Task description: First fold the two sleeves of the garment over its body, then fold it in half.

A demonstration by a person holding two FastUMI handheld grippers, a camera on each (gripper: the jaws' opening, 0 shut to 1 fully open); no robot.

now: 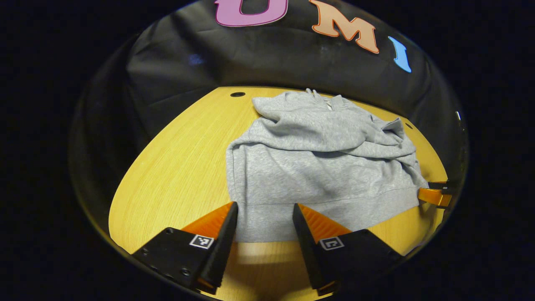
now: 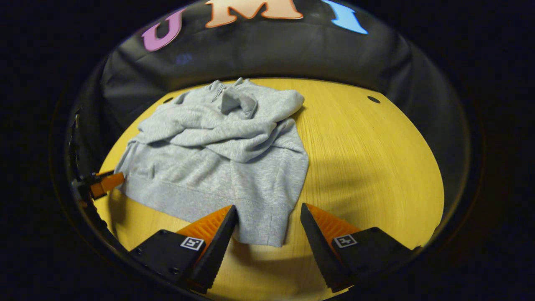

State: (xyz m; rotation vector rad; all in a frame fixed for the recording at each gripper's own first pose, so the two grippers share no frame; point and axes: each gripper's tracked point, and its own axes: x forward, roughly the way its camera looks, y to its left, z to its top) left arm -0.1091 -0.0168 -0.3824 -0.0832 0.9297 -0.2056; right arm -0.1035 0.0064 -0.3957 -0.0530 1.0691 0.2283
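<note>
The grey hooded sweatshirt [image 1: 317, 167] lies on the yellow wooden table [image 1: 175, 175], filling the centre and right of the left gripper view and the centre-left of the right gripper view. Both sleeves lie across the body in a loose, rumpled stack toward the upper part of the garment; the hood [image 2: 238, 98] sits bunched at the top. Judged from this layout, the sleeve folds are done and the fold in half remains.

The left gripper [image 1: 265, 228] stands wide apart at the bottom of its view, its fingers straddling the ribbed hem [image 1: 267, 221] with nothing clamped. The right gripper [image 2: 267, 228] is likewise wide, its fingers flanking the hem corner [image 2: 261, 228] at bottom centre of its view. Neither holds fabric.

Risks from this position:
- Single-layer pickup. If a finger slides between the front and back panels, only the top layer lifts and the fold opens the garment instead of halving it
- Sleeve slippage. The sleeve stack is loose; a fast or steep lift can let it slide off the body
- Uneven grasp. The two grippers address the hem at different points; unequal lift can skew the fold line
- Table drag. Fingers pressed too low can push the hem forward and bunch it
</note>
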